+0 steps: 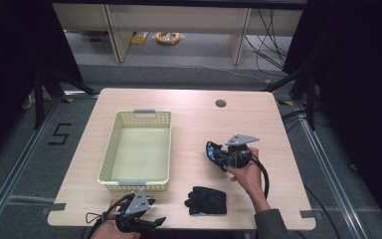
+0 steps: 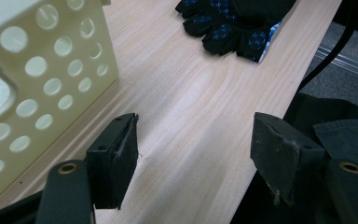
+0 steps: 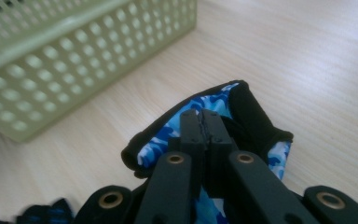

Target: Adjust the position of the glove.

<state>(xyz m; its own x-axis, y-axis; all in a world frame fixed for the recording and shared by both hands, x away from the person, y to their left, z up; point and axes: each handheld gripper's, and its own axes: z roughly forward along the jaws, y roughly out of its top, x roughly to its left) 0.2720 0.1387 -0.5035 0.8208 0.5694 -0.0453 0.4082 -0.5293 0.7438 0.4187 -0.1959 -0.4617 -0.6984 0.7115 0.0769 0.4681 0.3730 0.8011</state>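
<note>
Blue-camouflage glove (image 3: 214,121) is pinched tight in your right gripper (image 3: 208,122), lifted just right of the basket (image 1: 137,149); your left gripper (image 2: 193,154) gapes empty at the tabletop's (image 1: 189,107) near edge.

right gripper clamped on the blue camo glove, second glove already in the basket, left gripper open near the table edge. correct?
One thing is off: the second glove lies on the table in front of the basket, not in it, as the high view shows. The right gripper is clamped on the blue camo glove, and the left gripper is open.
</note>
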